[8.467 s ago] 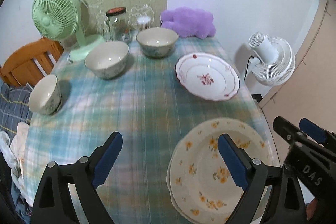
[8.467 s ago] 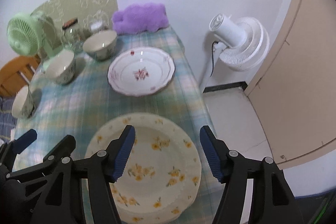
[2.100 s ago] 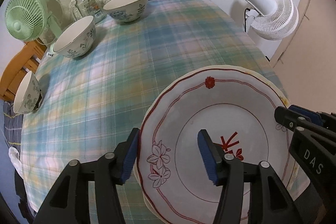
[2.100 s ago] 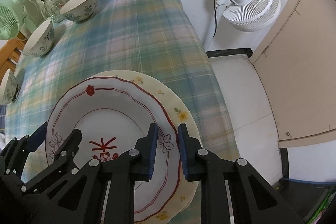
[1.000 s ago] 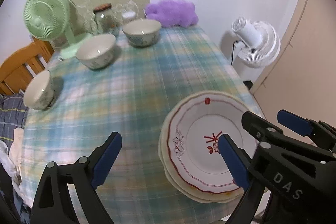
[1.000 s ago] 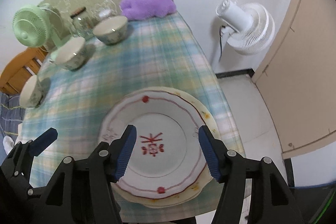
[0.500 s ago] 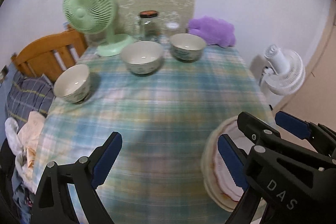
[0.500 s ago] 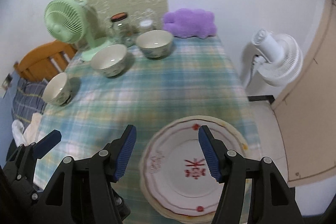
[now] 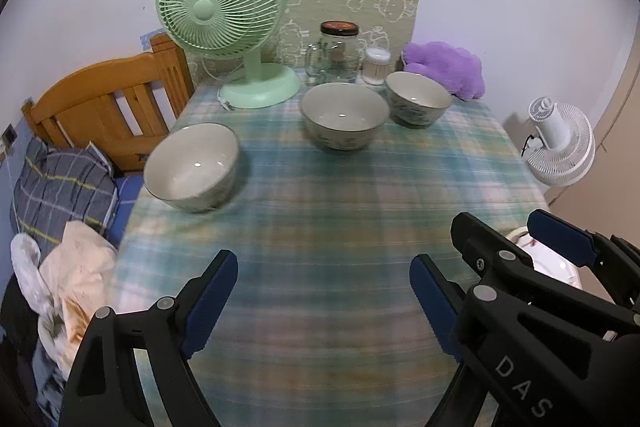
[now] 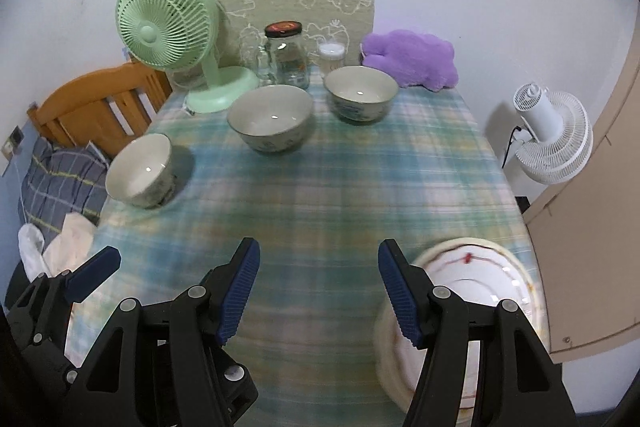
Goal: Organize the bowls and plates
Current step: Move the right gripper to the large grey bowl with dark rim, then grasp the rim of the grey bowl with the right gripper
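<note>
Three patterned bowls stand apart on the plaid tablecloth: a left bowl [image 9: 192, 167] [image 10: 140, 171], a middle bowl [image 9: 345, 115] [image 10: 270, 117] and a far bowl [image 9: 418, 103] [image 10: 360, 93]. The red-trimmed white plate [image 10: 480, 279] lies on the yellow-flowered plates at the table's near right corner; only its edge [image 9: 540, 259] shows in the left wrist view. My left gripper [image 9: 322, 301] is open and empty over the near tablecloth. My right gripper [image 10: 318, 291] is open and empty, left of the plate stack; it also shows in the left wrist view [image 9: 560, 247].
A green desk fan [image 9: 224, 19], a glass jar [image 9: 338, 53], a small white container [image 9: 376, 65] and a purple plush [image 9: 444, 69] stand at the table's back. A wooden bedframe [image 9: 108, 107] and bedding lie left. A white floor fan [image 10: 552, 139] stands right.
Both grippers let go of the red-trimmed plate on the stack, opened, pulled back and swung left toward the bowls. The plates have slid to the right edge of both views.
</note>
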### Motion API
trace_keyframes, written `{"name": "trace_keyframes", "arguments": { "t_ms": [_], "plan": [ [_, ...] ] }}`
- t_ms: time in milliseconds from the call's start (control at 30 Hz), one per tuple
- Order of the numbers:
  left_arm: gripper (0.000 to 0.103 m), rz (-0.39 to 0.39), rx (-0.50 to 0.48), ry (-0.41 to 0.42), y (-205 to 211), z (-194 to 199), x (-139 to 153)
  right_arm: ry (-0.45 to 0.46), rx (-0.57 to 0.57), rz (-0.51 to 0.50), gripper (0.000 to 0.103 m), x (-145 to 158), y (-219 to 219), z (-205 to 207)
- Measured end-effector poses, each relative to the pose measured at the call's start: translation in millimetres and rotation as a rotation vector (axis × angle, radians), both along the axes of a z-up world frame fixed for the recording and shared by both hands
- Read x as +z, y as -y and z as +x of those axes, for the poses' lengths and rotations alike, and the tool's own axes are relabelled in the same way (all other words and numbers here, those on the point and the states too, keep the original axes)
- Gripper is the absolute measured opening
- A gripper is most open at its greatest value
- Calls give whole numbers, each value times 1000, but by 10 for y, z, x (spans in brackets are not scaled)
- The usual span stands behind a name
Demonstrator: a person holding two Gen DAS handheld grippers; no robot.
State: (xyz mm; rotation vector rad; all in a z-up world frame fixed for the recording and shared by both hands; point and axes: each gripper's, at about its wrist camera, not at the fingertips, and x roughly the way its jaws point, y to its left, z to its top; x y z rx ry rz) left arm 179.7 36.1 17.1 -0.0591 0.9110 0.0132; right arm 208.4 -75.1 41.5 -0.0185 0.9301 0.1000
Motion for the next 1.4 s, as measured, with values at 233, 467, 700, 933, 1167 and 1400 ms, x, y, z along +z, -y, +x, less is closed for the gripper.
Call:
{"name": "trace_keyframes", "arguments": {
  "t_ms": [233,467,700,933,1167,1400],
  "plan": [
    [89,38,-35,-2,-535,164,-78,-1,-63,14,65,-105,-592,87],
    [86,47,-52,-4,-941,388,-166,-7,-95,16,66,-220,-1026,285],
    [86,63,-20,29,-1287,667,-227,38,-103,41,66,-285,-1371,528],
    [79,57,34,-1,-1642,958,-428,22,-75,62,66,-447,-1695,864],
    [63,23,47,-28,-1855,1226,-636,2,-70,69,64,-660,-1927,1170],
    [38,5,39,-43,-1919,1388,-794,-53,-51,70,38,-877,-2041,1406]
  ]
}}
